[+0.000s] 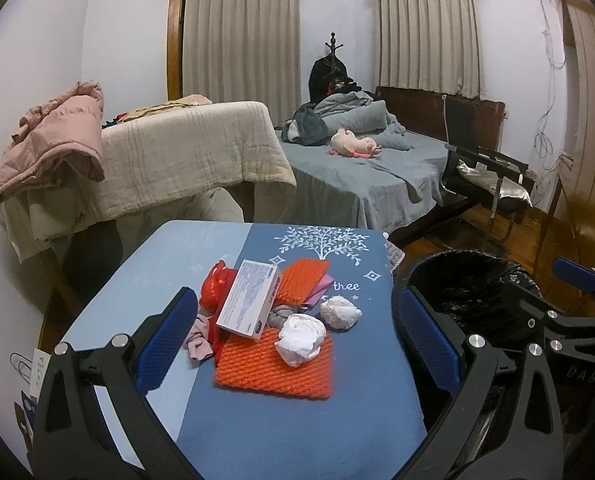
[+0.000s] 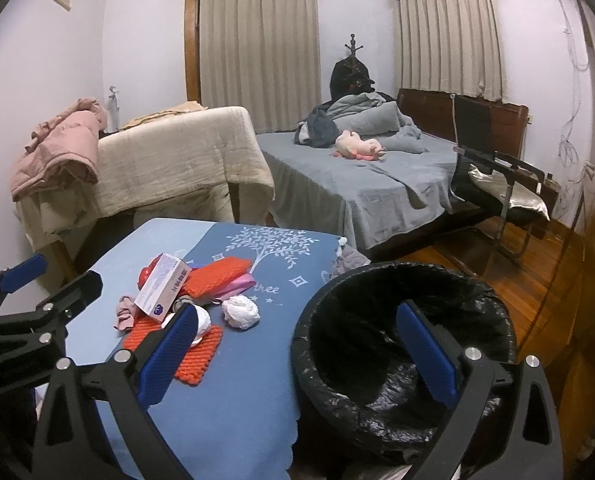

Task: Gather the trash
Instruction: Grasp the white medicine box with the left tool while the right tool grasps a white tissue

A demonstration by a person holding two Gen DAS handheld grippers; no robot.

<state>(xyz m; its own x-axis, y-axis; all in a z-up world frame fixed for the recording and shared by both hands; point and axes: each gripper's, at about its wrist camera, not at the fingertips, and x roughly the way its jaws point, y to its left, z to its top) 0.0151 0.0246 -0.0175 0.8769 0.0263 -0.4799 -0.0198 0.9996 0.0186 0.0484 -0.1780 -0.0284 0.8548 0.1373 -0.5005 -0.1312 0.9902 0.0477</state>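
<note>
A heap of trash lies on the blue tablecloth (image 1: 297, 420): a white carton (image 1: 247, 300) leaning on a red bag (image 1: 216, 284), two orange foam nets (image 1: 275, 364), two crumpled white tissues (image 1: 300, 336), a pink rag (image 1: 199, 340). My left gripper (image 1: 293, 344) hovers open above the heap, holding nothing. The bin with a black liner (image 2: 401, 364) stands right of the table. My right gripper (image 2: 297, 356) hangs open over the table's edge and the bin's rim, its left pad near the tissue. The same carton (image 2: 162, 286) shows in the right wrist view.
Behind the table stand a cloth-draped piece of furniture (image 1: 185, 160) with a pink jacket (image 1: 53, 140), and a bed (image 1: 369, 176) with grey bedding and a plush toy. A black chair (image 1: 485, 176) is at the right on the wooden floor. The left gripper's frame (image 2: 21, 312) shows at the left edge.
</note>
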